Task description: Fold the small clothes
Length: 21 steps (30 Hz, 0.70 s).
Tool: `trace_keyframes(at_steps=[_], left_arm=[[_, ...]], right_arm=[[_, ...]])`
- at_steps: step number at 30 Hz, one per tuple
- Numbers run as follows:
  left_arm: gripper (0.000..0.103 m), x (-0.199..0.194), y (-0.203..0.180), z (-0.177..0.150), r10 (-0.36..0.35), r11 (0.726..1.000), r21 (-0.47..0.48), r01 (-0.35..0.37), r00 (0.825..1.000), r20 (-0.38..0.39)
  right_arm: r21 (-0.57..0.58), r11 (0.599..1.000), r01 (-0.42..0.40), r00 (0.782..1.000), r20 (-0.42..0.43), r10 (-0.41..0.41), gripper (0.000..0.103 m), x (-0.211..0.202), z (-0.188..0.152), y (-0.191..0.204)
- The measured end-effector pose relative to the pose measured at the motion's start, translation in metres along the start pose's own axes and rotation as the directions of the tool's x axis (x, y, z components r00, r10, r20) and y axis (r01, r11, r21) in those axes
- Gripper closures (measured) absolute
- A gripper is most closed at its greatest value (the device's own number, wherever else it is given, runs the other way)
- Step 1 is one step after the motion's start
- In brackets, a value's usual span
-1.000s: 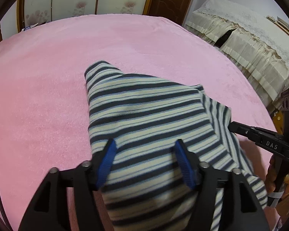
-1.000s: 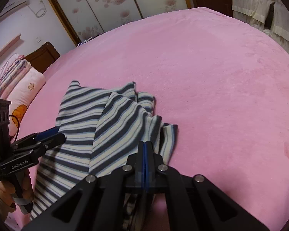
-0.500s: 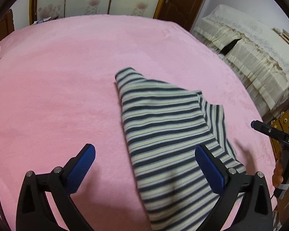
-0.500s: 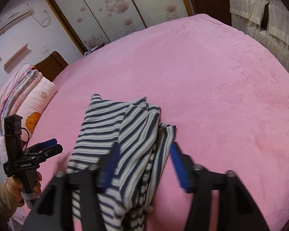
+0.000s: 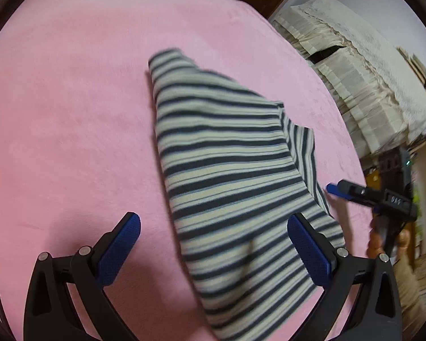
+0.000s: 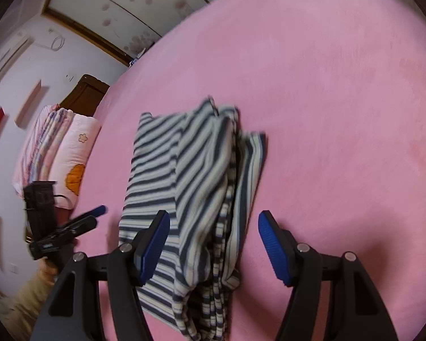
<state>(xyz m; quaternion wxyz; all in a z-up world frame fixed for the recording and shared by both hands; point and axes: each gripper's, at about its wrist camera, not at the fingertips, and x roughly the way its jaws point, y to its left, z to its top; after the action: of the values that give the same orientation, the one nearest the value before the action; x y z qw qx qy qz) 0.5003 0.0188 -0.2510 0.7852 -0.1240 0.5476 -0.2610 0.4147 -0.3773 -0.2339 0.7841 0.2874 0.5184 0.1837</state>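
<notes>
**Both grippers off the shirt, shirt folded on the blanket**

Your left gripper stands at full spread, blue pads far apart. Its jaws have just been opening. The striped shirt lies below, between the pads and closer to the right one, but neither pad presses on it. Nothing held.

Your right gripper is parted about halfway to two thirds. Its jaws have also just been opening. The shirt's near edge sits in the gap and runs under the left pad; the right pad hangs over bare pink blanket. No grip there that you can see.

The shirt is out flat on the blanket, well inside its edges. Dark and cream stripes. From the right wrist view it shows folded layers: a flat panel on the left, a doubled flap over the middle, a narrower strip sticking out on the right. The near end is bunched and uneven. From the left wrist view it reads as a tapering shape, one corner pointing away from you.

Each gripper shows in the other's view: the right one just beside the shirt's right edge, the left one near its left edge, neither touching cloth.

Pillows sit at the blanket's far left. Both views are slightly blurred.
</notes>
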Motion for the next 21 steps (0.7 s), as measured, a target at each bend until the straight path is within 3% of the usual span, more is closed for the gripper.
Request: trace_keyframes(at_steps=[6, 12, 17, 20, 21], left_arm=[[0.000, 0.036, 0.029, 0.006, -0.106, 0.986, -0.127, 0.104, 0.994, -0.009], [0.000, 0.053, 0.032, 0.019, -0.181, 0.977, -0.103, 0.187, 0.981, 0.066], [0.001, 0.065, 0.026, 0.032, -0.224, 0.970, -0.075, 0.230, 0.971, 0.085], [0.006, 0.069, 0.018, 0.035, -0.214, 0.976, -0.032, 0.217, 0.975, 0.066], [0.018, 0.069, 0.015, 0.035, -0.193, 0.981, -0.010, 0.194, 0.979, 0.064]], right_arm=[[0.077, 0.994, -0.073, 0.996, -0.049, 0.077, 0.038, 0.028, 0.004, -0.024], [0.078, 0.983, -0.169, 0.985, -0.030, 0.172, 0.038, 0.049, 0.021, -0.024], [0.025, 0.985, -0.172, 0.984, -0.039, 0.173, 0.038, 0.076, 0.038, -0.011], [-0.021, 0.988, -0.151, 0.988, -0.037, 0.150, 0.044, 0.080, 0.041, -0.005], [-0.037, 0.989, -0.146, 0.989, -0.037, 0.144, 0.054, 0.081, 0.041, -0.003]])
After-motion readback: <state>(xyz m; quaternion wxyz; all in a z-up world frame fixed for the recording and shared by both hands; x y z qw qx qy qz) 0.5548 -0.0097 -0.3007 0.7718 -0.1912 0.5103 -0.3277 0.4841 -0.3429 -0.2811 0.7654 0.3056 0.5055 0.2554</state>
